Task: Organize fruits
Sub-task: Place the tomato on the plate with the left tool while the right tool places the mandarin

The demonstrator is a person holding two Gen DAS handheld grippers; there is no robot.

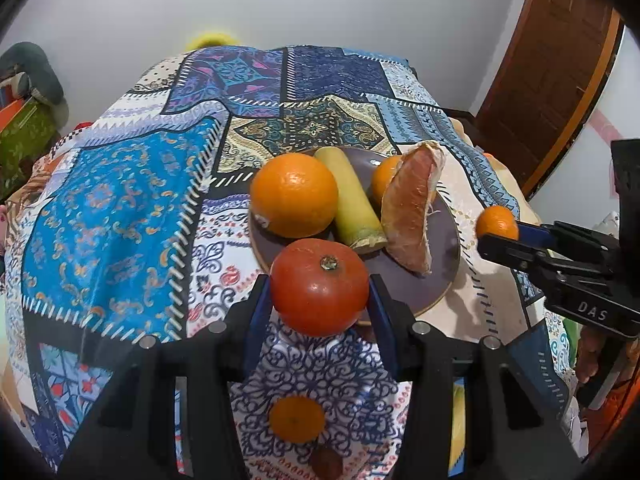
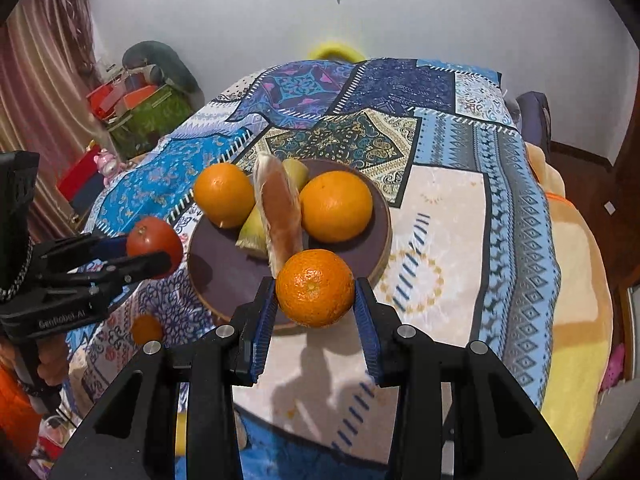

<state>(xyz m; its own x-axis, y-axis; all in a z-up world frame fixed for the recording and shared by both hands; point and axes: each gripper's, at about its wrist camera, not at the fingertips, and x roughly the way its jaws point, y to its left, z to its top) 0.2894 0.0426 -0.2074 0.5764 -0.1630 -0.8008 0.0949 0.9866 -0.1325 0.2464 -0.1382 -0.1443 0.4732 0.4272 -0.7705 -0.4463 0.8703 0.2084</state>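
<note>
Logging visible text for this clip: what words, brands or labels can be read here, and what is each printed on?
"DAS": white letters on the black body of the right tongs, seen from the left wrist view.
"GenRobot-AI", faint and only roughly legible: on the black body of the left tongs, seen from the right wrist view.
Sticker on the big orange: too small to read.

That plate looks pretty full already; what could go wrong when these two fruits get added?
The plate already holds two oranges, a grapefruit wedge and a green stalk, so the tomato and mandarin could roll off. The two grippers might also bump over it.
</note>
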